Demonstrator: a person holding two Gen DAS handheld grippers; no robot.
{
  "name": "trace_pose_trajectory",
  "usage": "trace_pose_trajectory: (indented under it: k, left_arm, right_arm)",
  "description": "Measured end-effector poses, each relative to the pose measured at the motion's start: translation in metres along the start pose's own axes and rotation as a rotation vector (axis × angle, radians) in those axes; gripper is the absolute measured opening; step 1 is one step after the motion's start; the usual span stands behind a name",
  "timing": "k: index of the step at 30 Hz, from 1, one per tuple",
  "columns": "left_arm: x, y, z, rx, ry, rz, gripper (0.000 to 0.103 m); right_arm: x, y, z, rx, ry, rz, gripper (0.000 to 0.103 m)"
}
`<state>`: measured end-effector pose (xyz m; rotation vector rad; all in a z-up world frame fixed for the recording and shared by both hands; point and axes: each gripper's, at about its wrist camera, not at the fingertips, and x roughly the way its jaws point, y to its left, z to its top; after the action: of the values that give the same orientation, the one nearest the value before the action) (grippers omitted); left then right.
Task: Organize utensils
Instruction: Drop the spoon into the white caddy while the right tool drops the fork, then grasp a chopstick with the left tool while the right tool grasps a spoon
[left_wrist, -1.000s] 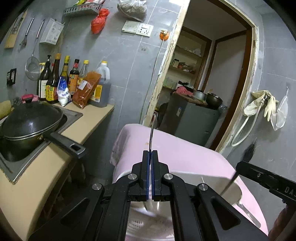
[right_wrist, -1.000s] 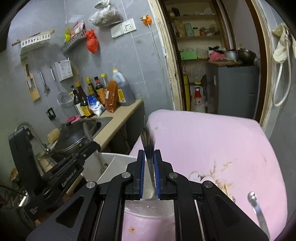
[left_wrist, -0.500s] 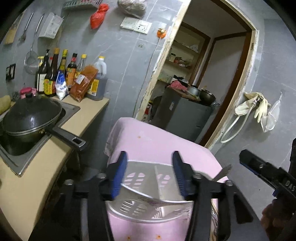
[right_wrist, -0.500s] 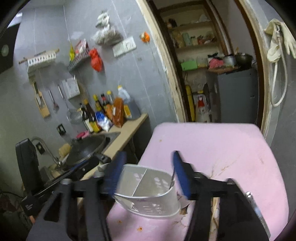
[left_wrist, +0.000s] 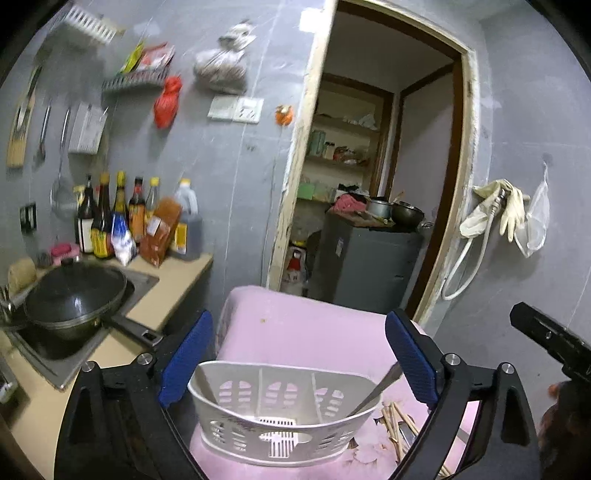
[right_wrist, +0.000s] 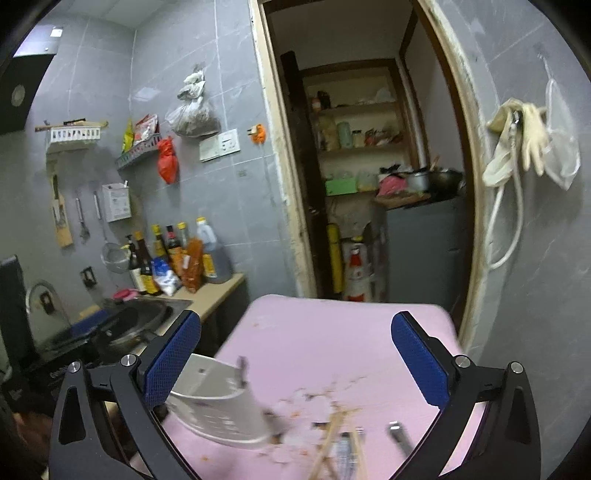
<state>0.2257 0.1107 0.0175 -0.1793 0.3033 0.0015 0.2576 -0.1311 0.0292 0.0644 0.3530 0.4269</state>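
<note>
Opening wide with nothing between their jaws, the left gripper (left_wrist: 295, 362) and right gripper (right_wrist: 295, 354) hover above the basket (left_wrist: 284, 413); the next pick looks like the chopsticks (left_wrist: 399, 424), at its four o'clock on the pink table (left_wrist: 303, 328).

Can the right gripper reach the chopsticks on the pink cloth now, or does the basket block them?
Probably yes. The right gripper, jaws opening and empty, faces the chopsticks; the white basket stands to their left.
</note>
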Motion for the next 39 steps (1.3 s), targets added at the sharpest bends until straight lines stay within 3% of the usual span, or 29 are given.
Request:
trace_pose_trajectory:
  k: [9,13,21,27,34,39]
  left_arm:
    - [0.008,-0.049,-0.024,0.086,0.032,-0.017,0.091]
    - [0.017,-0.069,-0.046,0.114,0.115,-0.040,0.091]
    - [0.049,-0.111,-0.104,0.179,0.307,-0.043,0.091]
    - [0.078,-0.120,-0.135,0.162,0.434,-0.044,0.089]
    - [0.112,-0.121,-0.160,0.153,0.570,-0.061,0.053]
    - [0.132,-0.125,-0.173,0.160,0.657,-0.087,0.031]
  right_arm:
    - [-0.011,-0.060,-0.015,-0.035,0.054,-0.123,0.103]
    - [-0.007,-0.085,-0.028,-0.032,0.112,-0.159,0.103]
    - [0.025,-0.123,-0.073,-0.014,0.337,-0.155,0.103]
    - [0.044,-0.129,-0.106,-0.035,0.473,-0.096,0.086]
    - [0.057,-0.130,-0.130,-0.042,0.572,-0.027,0.070]
    - [0.063,-0.127,-0.142,-0.060,0.617,0.017,0.068]
